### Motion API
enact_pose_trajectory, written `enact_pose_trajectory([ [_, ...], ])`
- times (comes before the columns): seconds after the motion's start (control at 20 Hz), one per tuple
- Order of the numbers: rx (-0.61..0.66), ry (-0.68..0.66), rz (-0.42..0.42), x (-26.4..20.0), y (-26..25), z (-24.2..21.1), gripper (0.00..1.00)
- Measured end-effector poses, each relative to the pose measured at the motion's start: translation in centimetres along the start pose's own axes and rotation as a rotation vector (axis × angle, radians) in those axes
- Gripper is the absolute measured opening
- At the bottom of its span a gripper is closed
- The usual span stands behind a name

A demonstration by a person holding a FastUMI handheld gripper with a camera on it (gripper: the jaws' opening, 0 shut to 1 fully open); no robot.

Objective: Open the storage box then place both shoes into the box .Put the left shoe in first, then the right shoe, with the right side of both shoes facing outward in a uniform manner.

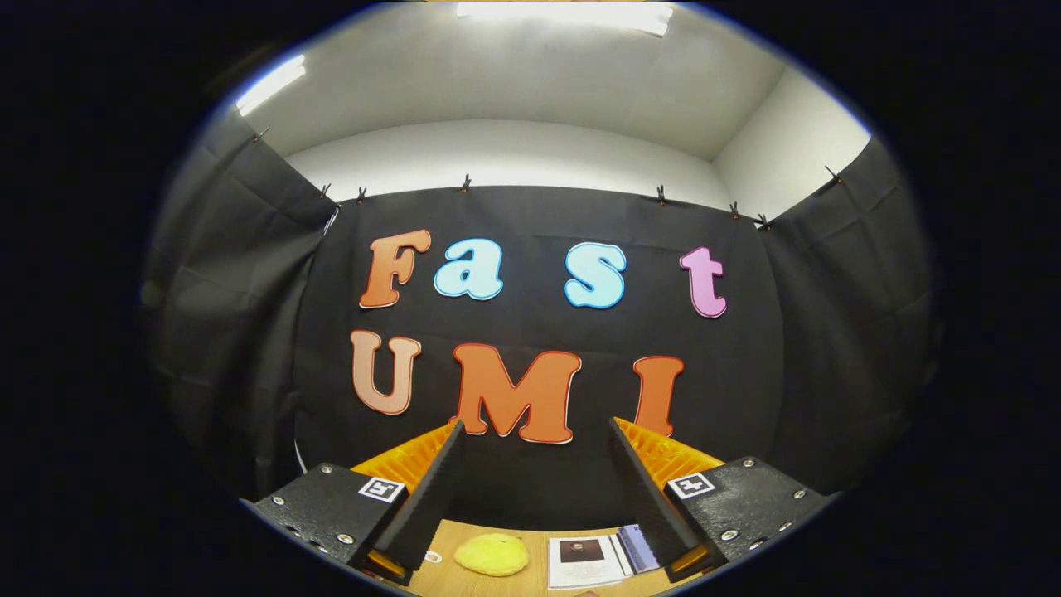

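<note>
Wooden tabletop (530, 580) lay nearest me, a narrow strip of it under the gripper (537, 431), whose two fingers stood wide apart with nothing between them, so I read the jaws as open and empty. On that strip, between the finger bases, sat a soft yellow lump (491, 554) and, just beside it, a printed sheet with a small photo (587, 560) and another bit of paper (637, 547) touching its far side. I could not tell what the yellow thing was. Beyond the fingertips hung the black cloth wall (249, 332), clipped up along its top edge, and farther still the pale room wall (514, 153) and ceiling with a light strip (269, 83). I saw neither the storage box nor either shoe from where the gripper pointed, which was level or slightly upward at the cloth. My judgement was that the task had hardly begun and the first step, opening the box, was still to do. To do it well I would tip the gripper down toward the table until the box came ahead of the fingers, keep them spread on the approach, and find the lid's edge before closing, rather than reaching blind.
</note>
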State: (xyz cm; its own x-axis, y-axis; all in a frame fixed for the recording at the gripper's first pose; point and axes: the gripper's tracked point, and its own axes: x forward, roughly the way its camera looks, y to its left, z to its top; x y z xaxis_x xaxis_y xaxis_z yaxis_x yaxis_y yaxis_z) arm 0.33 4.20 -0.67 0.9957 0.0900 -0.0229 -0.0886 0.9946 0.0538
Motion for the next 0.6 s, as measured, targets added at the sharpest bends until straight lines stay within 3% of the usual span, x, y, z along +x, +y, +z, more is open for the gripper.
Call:
enact_pose_trajectory([
  [0.6,0.274,0.469,0.28,-2.5,9.8,-14.2,1.0],
])
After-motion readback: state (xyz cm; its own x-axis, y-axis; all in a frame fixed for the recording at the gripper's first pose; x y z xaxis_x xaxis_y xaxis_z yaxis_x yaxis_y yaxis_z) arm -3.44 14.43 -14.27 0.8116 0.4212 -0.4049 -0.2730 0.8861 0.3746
